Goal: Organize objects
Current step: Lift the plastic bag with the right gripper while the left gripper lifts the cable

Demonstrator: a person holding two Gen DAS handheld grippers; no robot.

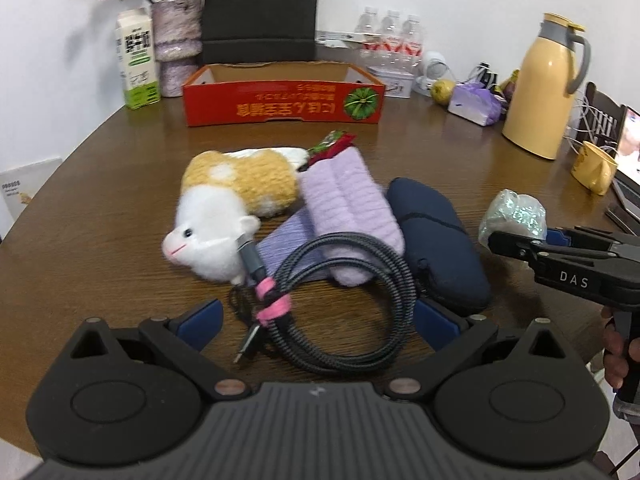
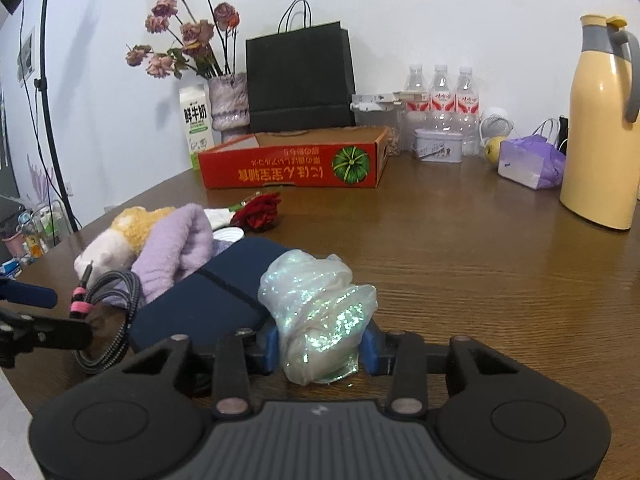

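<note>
Right tool (image 2: 320, 350) is pinching a crumpled iridescent plastic bundle (image 2: 318, 312), blue pads pressing on both its flanks. The bundle is sitting at the near right end of the clutter, just right of the dark blue zip pouch (image 2: 208, 300), low over the wooden counter (image 2: 480, 272); whether its base is resting there is unclear.

Left tool (image 1: 316, 320) is hovering with fingers spread, nothing pinched, the coiled braided cable (image 1: 340, 300) lying between and just beyond them. Left of the pouch, lavender fuzzy socks (image 1: 344, 208) and a plush hamster (image 1: 224, 208) are lying together.

Key relation: the open red cardboard box (image 2: 296, 168) is standing at the far side, ahead and slightly left of the right tool, long axis running left to right, with bare counter between. The right hand is holding the bundle, so that carry seems its job.
</note>
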